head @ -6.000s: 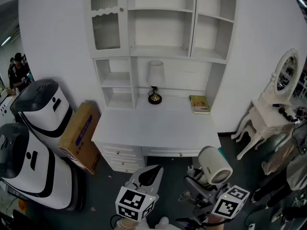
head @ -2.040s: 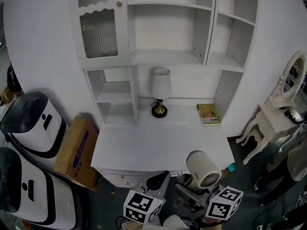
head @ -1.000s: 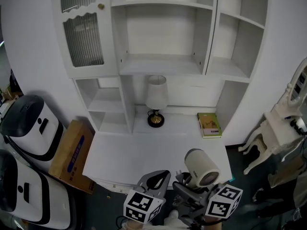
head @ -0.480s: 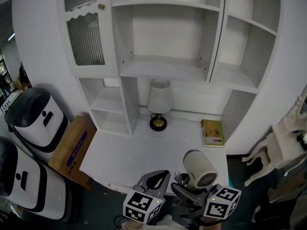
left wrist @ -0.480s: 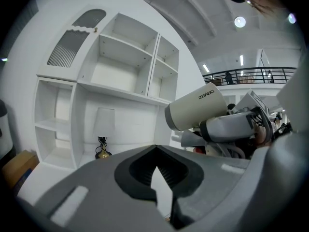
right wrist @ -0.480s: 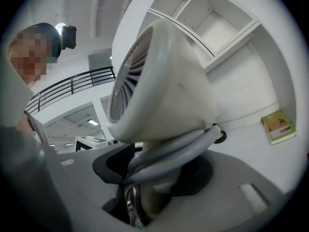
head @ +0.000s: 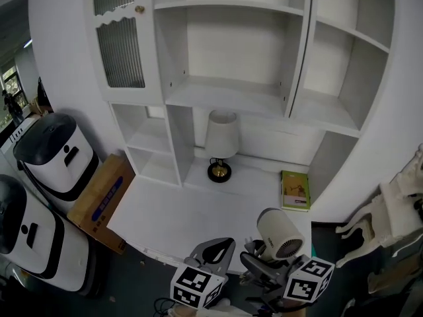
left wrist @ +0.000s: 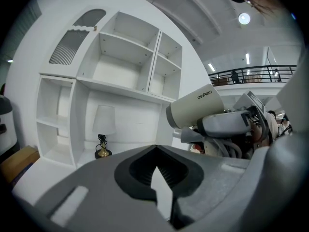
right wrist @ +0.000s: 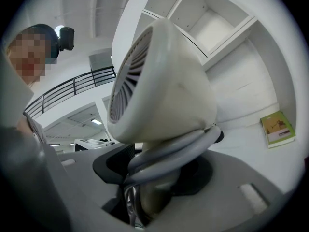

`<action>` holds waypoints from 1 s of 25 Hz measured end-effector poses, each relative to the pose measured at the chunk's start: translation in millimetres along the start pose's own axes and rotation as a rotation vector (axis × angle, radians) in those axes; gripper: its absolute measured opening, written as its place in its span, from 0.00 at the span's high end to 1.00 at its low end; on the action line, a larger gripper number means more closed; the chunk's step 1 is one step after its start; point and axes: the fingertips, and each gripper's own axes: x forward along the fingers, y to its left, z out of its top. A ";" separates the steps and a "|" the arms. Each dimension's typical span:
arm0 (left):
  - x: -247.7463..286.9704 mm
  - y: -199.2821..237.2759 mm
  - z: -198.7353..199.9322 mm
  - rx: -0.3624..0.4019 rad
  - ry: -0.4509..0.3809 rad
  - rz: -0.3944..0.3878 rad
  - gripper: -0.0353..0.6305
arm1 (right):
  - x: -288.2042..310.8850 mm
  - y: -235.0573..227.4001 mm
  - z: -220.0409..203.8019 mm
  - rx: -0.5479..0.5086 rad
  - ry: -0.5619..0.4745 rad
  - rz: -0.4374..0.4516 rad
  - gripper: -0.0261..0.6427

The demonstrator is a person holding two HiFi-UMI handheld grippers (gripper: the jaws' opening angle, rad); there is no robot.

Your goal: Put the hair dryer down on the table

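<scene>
- The right gripper [head: 263,271] pinches the hair dryer [head: 281,235] by its handle. It hangs over the near right edge of the desk [head: 178,210], not on it yet.
- A good way, I think: go forward over bare desk, keep away from the book [head: 295,190] and lamp [head: 220,144], go down slowly, then let go.
- The left gripper [head: 217,248] is pressed together and holds nothing.
- A grey cord [right wrist: 178,149] hides most of the handle.

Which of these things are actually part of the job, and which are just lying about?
Part of the job:
hair dryer, gripped by its handle in the right gripper
white table, where it should land

Just lying about:
lamp
green book
cardboard box
white machines on the floor
left gripper, shut and empty
</scene>
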 end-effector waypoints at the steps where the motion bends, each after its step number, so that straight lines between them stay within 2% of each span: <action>1: 0.4 0.2 -1.0 -0.001 0.003 0.005 0.95 | -0.1 -0.3 0.5 0.005 -0.002 0.008 0.59; 9: -0.4 7.2 1.4 0.001 0.000 0.020 0.95 | 6.3 -1.3 -3.8 -0.017 0.034 -0.004 0.59; 25: 7.7 44.6 13.2 -0.002 -0.005 -0.088 0.95 | 41.1 -9.5 9.7 0.017 -0.009 -0.088 0.59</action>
